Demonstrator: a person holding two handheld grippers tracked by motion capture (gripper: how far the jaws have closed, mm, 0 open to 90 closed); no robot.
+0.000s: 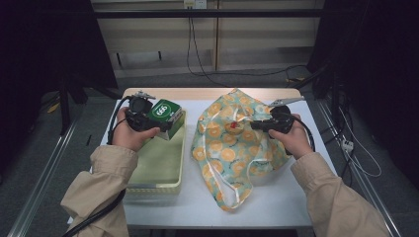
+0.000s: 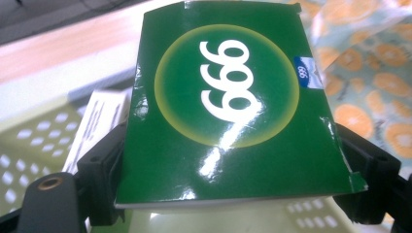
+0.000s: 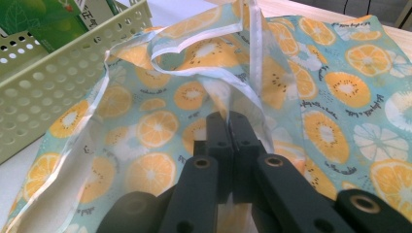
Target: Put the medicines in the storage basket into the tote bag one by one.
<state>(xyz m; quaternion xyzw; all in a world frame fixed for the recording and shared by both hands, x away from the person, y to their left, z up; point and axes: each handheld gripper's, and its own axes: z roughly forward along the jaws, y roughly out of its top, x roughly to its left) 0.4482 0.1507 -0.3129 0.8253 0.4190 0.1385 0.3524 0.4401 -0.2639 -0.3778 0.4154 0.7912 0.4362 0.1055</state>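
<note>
Left gripper [image 1: 157,124] held the green "666" box [image 2: 228,107] clamped between its jaws, above the pale green perforated basket [image 1: 158,163]. Right gripper [image 3: 230,127], jaws pinched together on the rim of the orange-print bag [image 1: 232,148], lay beside the basket.

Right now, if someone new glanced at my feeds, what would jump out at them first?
Probably the glossy green box marked 666, clamped between the left gripper jaws above the pale green perforated basket at table left. Next, the orange-slice patterned bag spread over the table's right half, with the right gripper shut on its clear plastic edge, lifting the mouth open.
</note>
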